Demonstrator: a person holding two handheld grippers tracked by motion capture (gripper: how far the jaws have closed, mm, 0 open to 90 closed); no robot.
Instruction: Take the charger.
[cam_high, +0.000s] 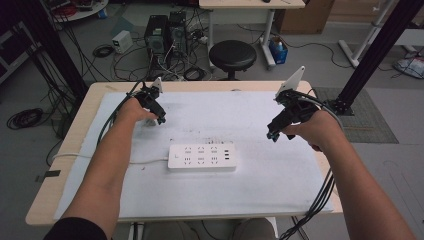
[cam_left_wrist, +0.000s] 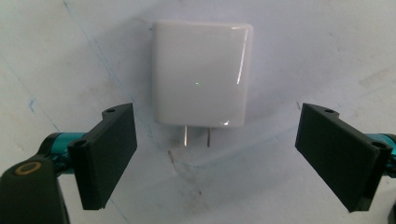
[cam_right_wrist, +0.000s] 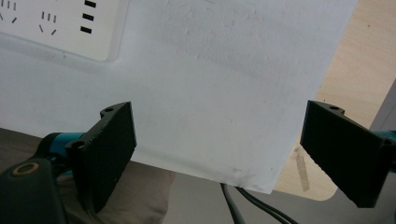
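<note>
Two black-jawed grippers hang over a white sheet (cam_high: 280, 180) that covers most of a pale wooden table (cam_high: 65, 165). At the left, the left gripper (cam_high: 159, 120) is held low above a white wall charger (cam_left_wrist: 201, 73), a glossy, smooth plastic block with rounded corners and nearly square in outline. It lies flat on the sheet toward the table's far left part. In the left gripper view its two flat metal prongs (cam_left_wrist: 196, 136) stick out of the edge nearest the camera and point toward the gripper, so its long axis runs from the prongs straight away between the jaws. Those jaws stand wide apart, one on each side of the charger, touching nothing and holding nothing.

Near the middle of the sheet lies a white power strip (cam_high: 201, 157), a long flat bar with rounded ends, its length set across the table from left to right. Its top carries rows of socket openings and a few small slots at its right end, and a white cord (cam_high: 100, 161) leaves its left end toward the table's left edge.

At the right, the right gripper (cam_high: 273, 134) is held above the sheet, well apart from the strip. Its jaws are also spread wide and empty. The sheet shows faint grey scuffs and marks.
</note>
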